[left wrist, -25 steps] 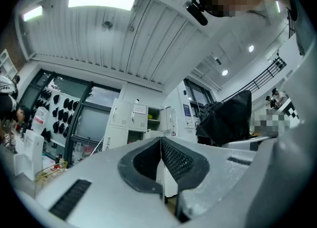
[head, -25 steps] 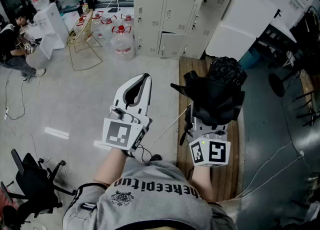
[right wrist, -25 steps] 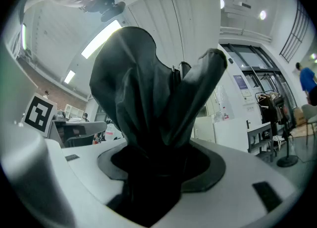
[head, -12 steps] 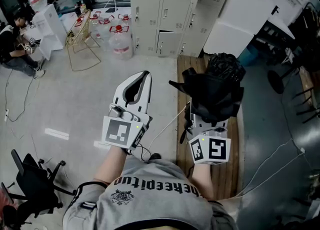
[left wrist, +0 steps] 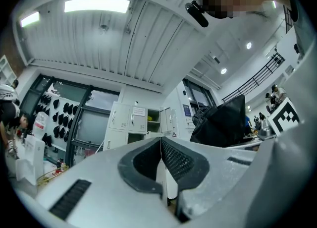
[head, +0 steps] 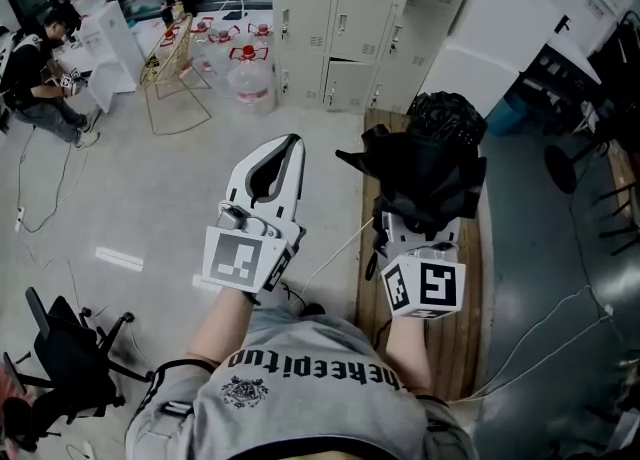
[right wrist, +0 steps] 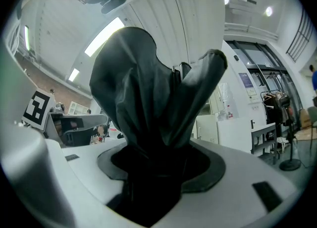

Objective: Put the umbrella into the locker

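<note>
The right gripper point(head: 418, 238) clamps a folded black umbrella point(head: 425, 173), whose bundle points forward toward the bank of lockers point(head: 340, 18). The lockers stand ahead and a little to the left, well apart across the floor. The left gripper point(head: 287, 148) hangs alongside, its jaws pressed together on nothing. Its view picks out an open compartment point(left wrist: 153, 121); the right gripper view shows mostly black fabric.
</note>
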A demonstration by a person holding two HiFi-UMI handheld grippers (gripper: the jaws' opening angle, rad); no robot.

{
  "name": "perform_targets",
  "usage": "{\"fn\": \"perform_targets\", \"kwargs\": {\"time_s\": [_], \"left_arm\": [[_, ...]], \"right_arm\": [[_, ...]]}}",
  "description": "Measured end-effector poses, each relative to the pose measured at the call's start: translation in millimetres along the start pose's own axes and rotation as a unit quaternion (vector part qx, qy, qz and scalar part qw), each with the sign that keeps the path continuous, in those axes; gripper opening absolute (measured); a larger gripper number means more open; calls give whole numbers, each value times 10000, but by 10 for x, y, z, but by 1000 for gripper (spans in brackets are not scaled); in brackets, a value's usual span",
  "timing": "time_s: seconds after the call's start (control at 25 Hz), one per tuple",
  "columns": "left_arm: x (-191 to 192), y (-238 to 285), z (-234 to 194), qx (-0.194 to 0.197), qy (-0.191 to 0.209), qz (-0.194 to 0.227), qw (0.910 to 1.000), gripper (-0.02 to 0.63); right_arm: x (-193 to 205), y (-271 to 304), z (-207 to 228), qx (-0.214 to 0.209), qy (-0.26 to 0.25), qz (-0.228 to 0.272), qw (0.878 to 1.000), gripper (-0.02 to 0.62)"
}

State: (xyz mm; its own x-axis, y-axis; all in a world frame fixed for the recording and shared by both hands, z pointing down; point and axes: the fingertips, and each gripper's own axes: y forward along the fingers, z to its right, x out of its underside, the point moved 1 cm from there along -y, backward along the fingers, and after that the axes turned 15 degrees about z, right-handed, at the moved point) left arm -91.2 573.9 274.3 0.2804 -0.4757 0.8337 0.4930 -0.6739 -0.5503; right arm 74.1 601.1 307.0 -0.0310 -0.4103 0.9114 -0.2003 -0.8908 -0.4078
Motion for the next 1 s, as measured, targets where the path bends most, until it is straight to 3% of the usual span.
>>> {"fn": "perform_targets", "kwargs": {"time_s": [0.44,1.0], "left_arm": [[350,527,-369,39,-75,50,10000,8],[1028,1862,-1526,43,-145,183,9997,8]], "right_arm": [[364,646,212,131,94,-257,9995,253],[1012,2326,462,205,40,-295,9993,253]]}}
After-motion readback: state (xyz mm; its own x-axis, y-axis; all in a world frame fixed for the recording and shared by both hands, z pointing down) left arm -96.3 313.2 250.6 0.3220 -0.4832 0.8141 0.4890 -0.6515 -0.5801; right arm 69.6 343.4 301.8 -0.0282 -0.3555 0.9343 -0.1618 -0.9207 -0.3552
